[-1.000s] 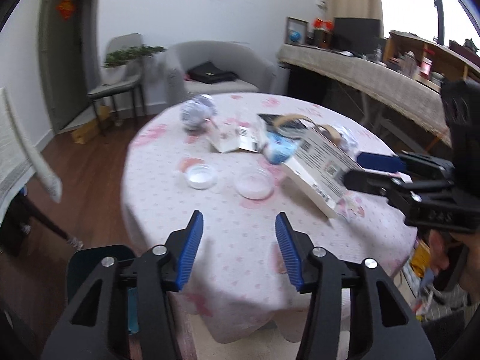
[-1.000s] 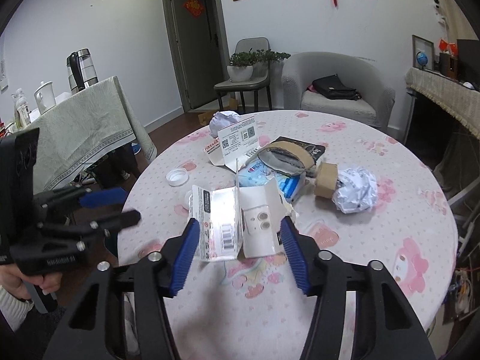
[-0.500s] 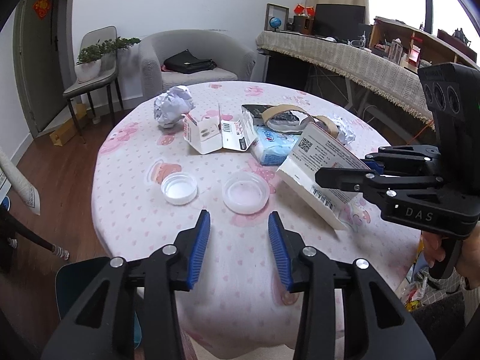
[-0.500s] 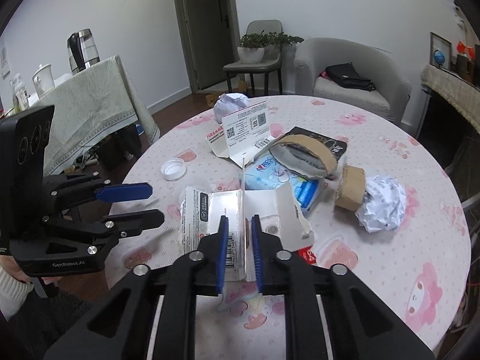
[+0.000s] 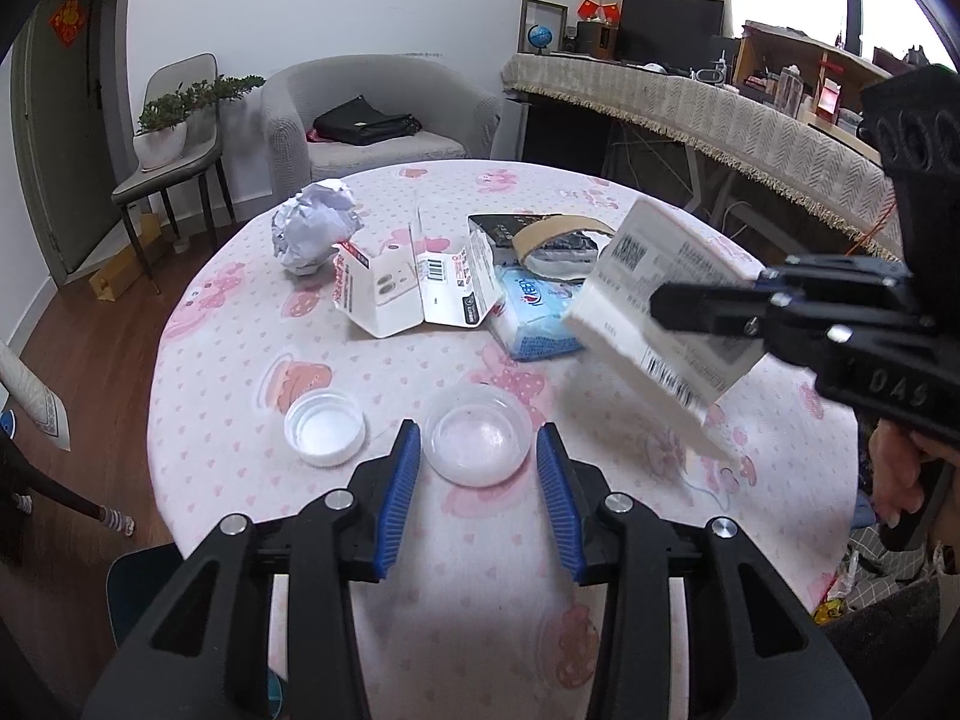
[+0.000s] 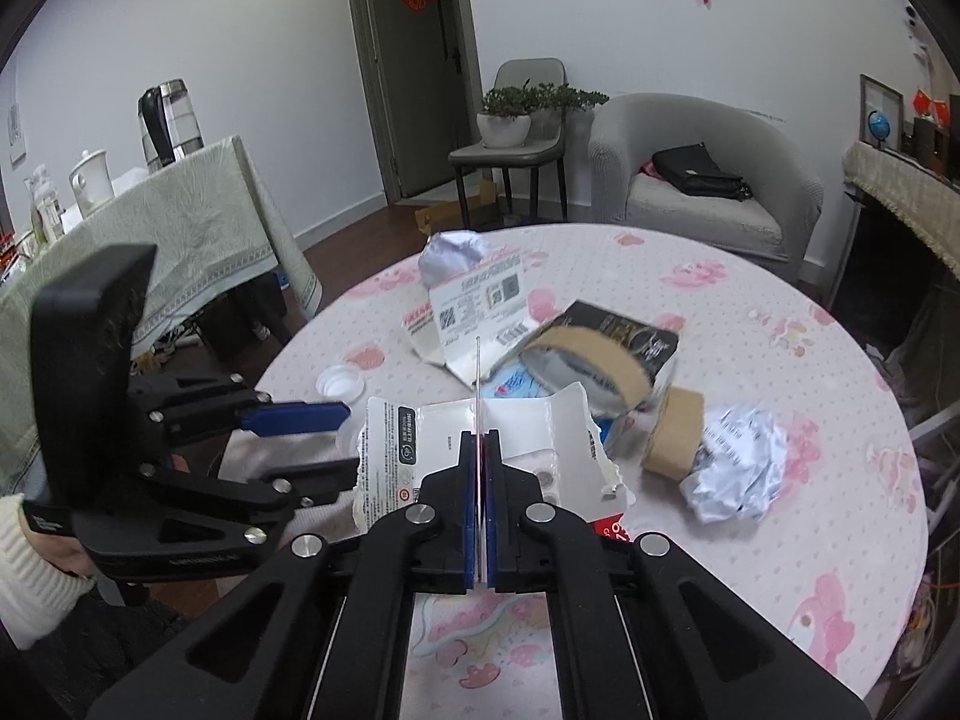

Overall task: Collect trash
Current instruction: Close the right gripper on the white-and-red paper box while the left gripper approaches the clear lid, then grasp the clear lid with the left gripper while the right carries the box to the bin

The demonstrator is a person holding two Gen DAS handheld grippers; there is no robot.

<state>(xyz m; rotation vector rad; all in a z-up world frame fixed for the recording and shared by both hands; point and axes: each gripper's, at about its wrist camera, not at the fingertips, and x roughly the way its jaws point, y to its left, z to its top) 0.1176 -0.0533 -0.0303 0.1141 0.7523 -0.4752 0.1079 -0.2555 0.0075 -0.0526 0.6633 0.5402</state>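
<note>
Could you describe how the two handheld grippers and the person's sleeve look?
Both the left gripper and the right gripper are matte black plastic with silver screws and ribbed blue pads on their fingers. Each has a boxy black camera block behind, with faint raised lettering on the body. No cables show. A cream ribbed knit sleeve covers the left wrist.

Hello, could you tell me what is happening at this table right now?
A person is clearing trash off a round table with a handheld gripper in each hand. The right gripper is shut on a flattened white carton and holds it tilted above the cloth. The left gripper is open, its fingers either side of a clear lid lying on the table. A white cap, an open box, two paper balls, a tissue pack and tape still lie there.
</note>
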